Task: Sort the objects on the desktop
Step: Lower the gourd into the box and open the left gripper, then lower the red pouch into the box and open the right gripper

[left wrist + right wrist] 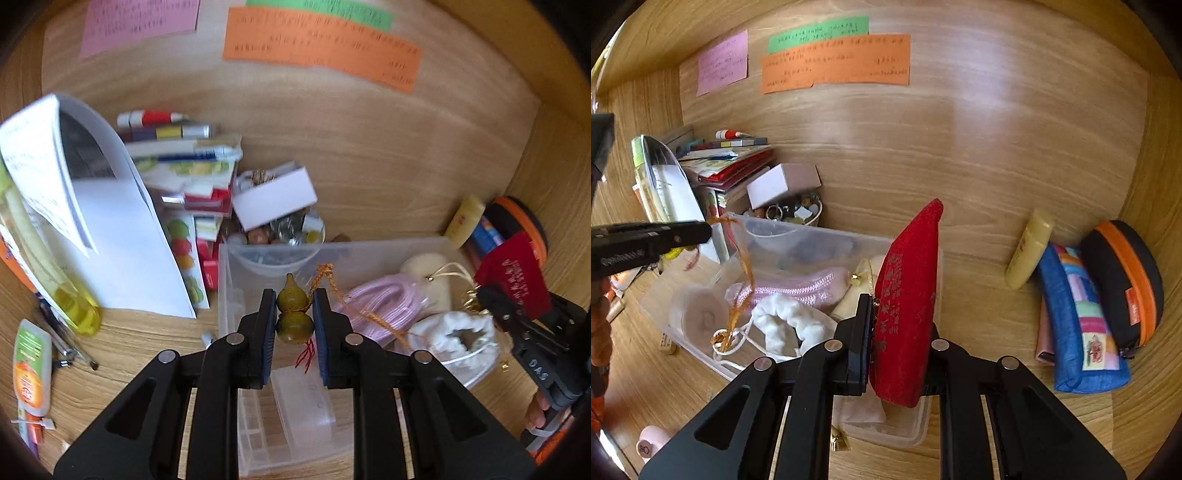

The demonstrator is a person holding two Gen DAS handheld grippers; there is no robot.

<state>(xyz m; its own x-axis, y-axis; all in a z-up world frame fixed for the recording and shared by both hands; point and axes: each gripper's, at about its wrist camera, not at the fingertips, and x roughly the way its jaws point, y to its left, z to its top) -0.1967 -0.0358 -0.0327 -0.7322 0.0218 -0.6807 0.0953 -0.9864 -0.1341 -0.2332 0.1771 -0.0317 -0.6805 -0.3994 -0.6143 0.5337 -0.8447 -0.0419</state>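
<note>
My left gripper (294, 321) is shut on a small olive-green gourd charm (293, 314) with an orange cord (334, 291) and red tassel, held above the clear plastic box (229, 280). My right gripper (899, 343) is shut on a red cloth pouch (908, 295) with gold lettering, held upright over the same box (923, 417); the gripper also shows in the left wrist view (495, 306). The box holds a pink cord bundle (384, 299), a white drawstring pouch (454, 332) and a cream roll (428, 269). The orange cord trails into the box (738, 288).
Stacked books and boxes (192, 173), white paper (122, 236), a cup of trinkets (288, 236), a yellow bottle (48, 258) and a tube (31, 373) lie left. A yellow bottle (1028, 247), blue patchwork pouch (1078, 321) and black-orange case (1123, 280) lie right. Wooden walls enclose the desk.
</note>
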